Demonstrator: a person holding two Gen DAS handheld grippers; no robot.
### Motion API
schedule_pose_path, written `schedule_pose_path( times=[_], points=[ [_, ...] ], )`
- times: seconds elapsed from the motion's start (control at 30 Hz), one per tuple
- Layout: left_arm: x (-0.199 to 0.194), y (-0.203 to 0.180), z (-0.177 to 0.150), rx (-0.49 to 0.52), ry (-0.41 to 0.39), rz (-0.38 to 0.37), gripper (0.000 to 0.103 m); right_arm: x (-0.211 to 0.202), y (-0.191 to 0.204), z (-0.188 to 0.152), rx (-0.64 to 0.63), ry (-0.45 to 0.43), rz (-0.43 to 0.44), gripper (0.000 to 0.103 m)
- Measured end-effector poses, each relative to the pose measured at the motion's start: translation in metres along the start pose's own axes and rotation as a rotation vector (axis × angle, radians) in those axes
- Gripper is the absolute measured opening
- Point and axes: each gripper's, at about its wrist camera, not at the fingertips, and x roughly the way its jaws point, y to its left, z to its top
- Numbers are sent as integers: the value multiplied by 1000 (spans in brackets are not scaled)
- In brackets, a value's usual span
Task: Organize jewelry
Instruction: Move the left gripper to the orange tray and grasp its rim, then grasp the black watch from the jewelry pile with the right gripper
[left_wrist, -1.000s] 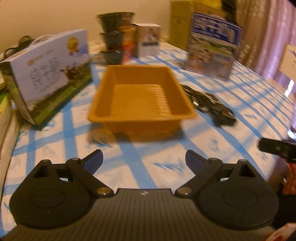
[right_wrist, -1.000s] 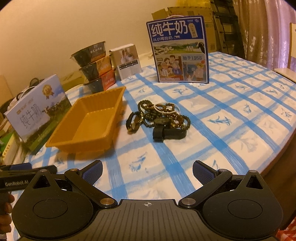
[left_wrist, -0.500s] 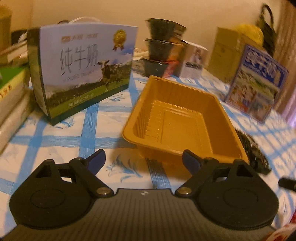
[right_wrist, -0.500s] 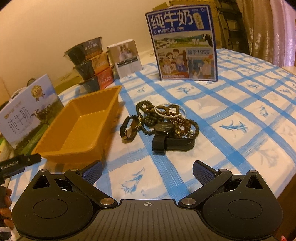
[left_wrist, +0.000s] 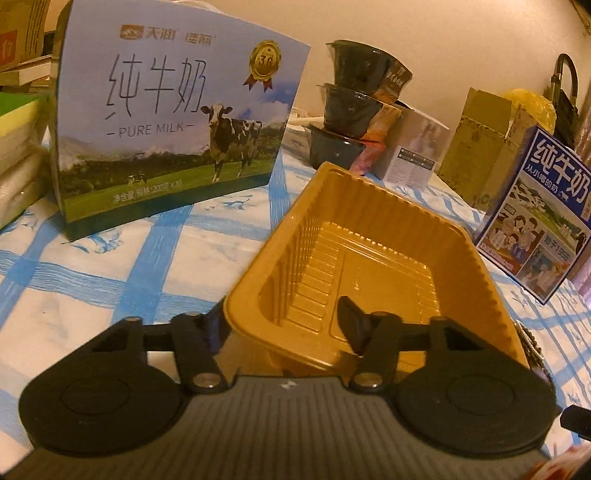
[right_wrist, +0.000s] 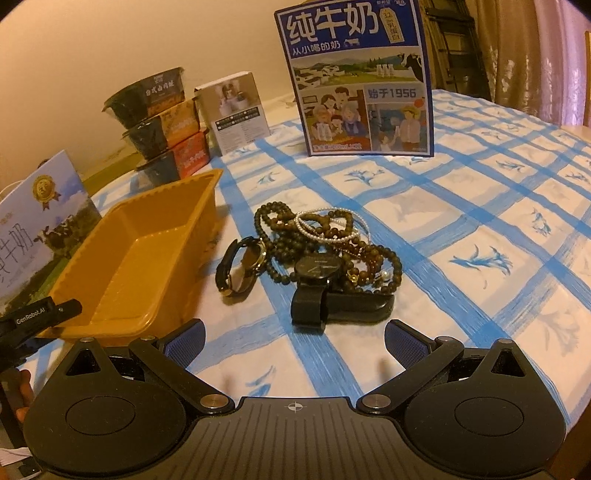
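the left gripper (left_wrist: 286, 325) has its jaws closing around the near corner of the tray (left_wrist: 373, 236): one finger sits outside the near wall at the corner, the other inside the tray, with the rim between them. whether the pads already press on the wall i cannot tell; they look just apart from it. the tray is orange plastic, ribbed and empty, and stands on the surface (left_wrist: 110, 266), which carries a white cloth with blue checks.

the right gripper (right_wrist: 294, 338) hangs low over the cloth with its jaws wide apart and nothing between them. just beyond its fingers lies the jewelry (right_wrist: 317, 251), a tangled heap of dark bead strings, a white bead bracelet and a black watch (right_wrist: 321, 291) at the near edge. a second watch (right_wrist: 242, 269) with a gold-toned case lies on its side between the heap and the tray, touching neither clearly. the heap sits just right of the tray in the right wrist view.

behind the tray stand a milk box (left_wrist: 173, 122) with a cow, stacked bowls (left_wrist: 354, 107), a small white box (right_wrist: 238, 110), and a blue carton (right_wrist: 358, 77) upright beyond the heap.
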Motion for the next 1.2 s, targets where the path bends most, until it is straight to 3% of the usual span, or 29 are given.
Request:
schedule_pose_path(
  times=[0.1, 0.23, 0.37, 0.53, 0.7, 0.83, 0.93, 1.2],
  points=[
    [7, -2, 0, 15, -3, 7, 39, 7, -1, 1, -3, 4, -2, 103],
    [15, -4, 1, 39, -23, 30, 36, 14, -3, -1, -6, 10, 2, 103],
    [15, -3, 3, 85, -53, 28, 16, 19, -4, -2, -8, 8, 13, 103],
    [9, 0, 2, 133, -65, -14, 12, 22, 2, 1, -44, -19, 31, 101],
    [-4, 5, 2, 222, -88, -63, 3, 28, 10, 6, -80, -30, 61, 87],
    [-11, 6, 4, 301, -117, -73, 3, 36, 19, 10, -106, -34, 81, 80],
    [-10, 10, 12, 300, -110, -103, 2, 45, 30, 14, -141, -33, 113, 71],
    [-7, 6, 24, 416, -119, -172, 2, 79, 47, 23, -181, -11, 128, 45]
  ],
)
